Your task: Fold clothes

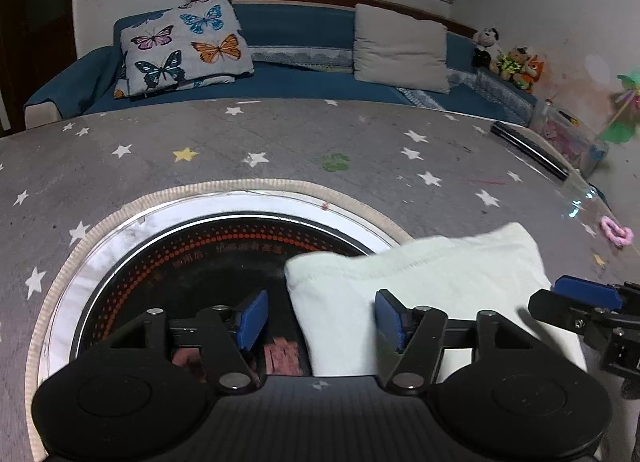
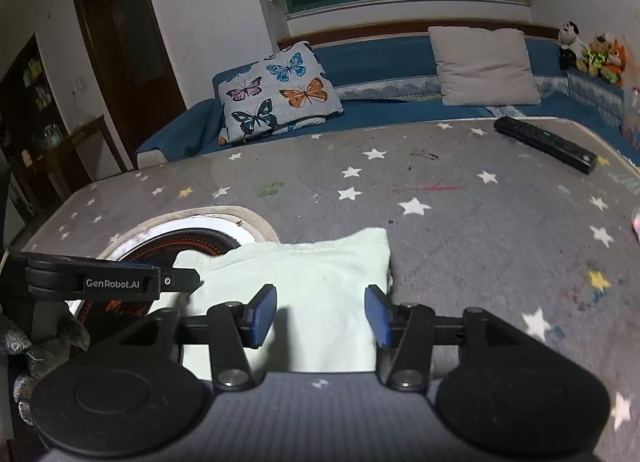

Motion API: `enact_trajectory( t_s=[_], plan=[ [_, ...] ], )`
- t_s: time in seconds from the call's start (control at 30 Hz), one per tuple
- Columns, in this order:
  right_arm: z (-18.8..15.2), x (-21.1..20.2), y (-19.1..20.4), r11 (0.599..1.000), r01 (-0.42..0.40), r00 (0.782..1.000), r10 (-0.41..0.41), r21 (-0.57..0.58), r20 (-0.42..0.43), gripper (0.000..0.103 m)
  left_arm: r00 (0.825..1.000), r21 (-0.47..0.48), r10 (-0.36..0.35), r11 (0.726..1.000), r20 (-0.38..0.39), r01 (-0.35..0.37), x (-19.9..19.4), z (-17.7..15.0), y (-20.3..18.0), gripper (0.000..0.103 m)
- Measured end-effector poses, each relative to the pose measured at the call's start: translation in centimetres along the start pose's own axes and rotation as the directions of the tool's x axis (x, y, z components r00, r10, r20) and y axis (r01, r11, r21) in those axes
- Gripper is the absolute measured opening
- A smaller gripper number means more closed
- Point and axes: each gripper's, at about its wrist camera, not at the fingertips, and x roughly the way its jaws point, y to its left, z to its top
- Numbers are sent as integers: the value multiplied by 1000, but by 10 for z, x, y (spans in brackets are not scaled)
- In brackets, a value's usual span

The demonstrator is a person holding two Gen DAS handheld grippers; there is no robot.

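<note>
A pale, folded garment (image 1: 440, 274) (image 2: 312, 262) lies flat on the grey star-print tablecloth (image 1: 280, 150), its left part over a round black cooktop (image 1: 200, 254) (image 2: 192, 242) set into the table. My left gripper (image 1: 320, 314) hangs open over the garment's left edge, one blue pad above the cooktop and the other above the fabric. My right gripper (image 2: 320, 314) is open over the garment's near right part, and no fabric is pinched between its pads. Each gripper shows at the edge of the other's view.
A black remote (image 2: 544, 144) lies at the table's far right, and a pink hair tie (image 1: 618, 234) at its right edge. Behind the table stands a blue sofa (image 2: 372, 62) with a butterfly pillow (image 2: 280, 90), a beige cushion (image 2: 484, 66) and plush toys (image 2: 596, 52).
</note>
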Motion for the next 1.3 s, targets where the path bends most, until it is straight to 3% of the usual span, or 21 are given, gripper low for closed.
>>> enact_trajectory(
  t_s=[0.27, 0.63, 0.73, 0.77, 0.87, 1.07, 1.17, 1.2, 1.3],
  plan=[
    [-24, -19, -7, 999, -3, 1000, 4, 38, -28, 56, 999, 6, -44, 999, -11, 44, -22, -26, -10, 68],
    [-36, -13, -12, 993, -21, 999, 25, 117, -37, 56, 999, -20, -40, 999, -22, 40, -27, -40, -5, 66],
    [-38, -13, -11, 992, -28, 999, 32, 127, -34, 54, 998, -19, -50, 999, -28, 49, -26, -43, -5, 65],
    [-38, -13, -11, 991, -30, 999, 35, 127, -35, 49, 998, -15, -51, 999, -25, 51, -26, -43, -6, 65],
    [-39, -13, -10, 990, -44, 998, 50, 136, -38, 38, 998, -6, -65, 998, -23, 65, -26, -44, -8, 58],
    [-41, -12, -10, 987, -54, 998, 60, 153, -34, 38, 996, 3, -88, 996, -23, 88, -25, -44, -11, 45],
    [-42, -12, -10, 984, -64, 997, 71, 166, -34, 31, 996, 8, -89, 996, -23, 89, -25, -44, -13, 41],
    [-43, -12, -11, 983, -69, 997, 76, 171, -34, 26, 996, 9, -88, 996, -23, 89, -25, -44, -13, 35],
    [-45, -16, -11, 978, -78, 996, 85, 193, -29, 25, 995, 7, -94, 996, -25, 94, -26, -44, -12, 31]
  ],
)
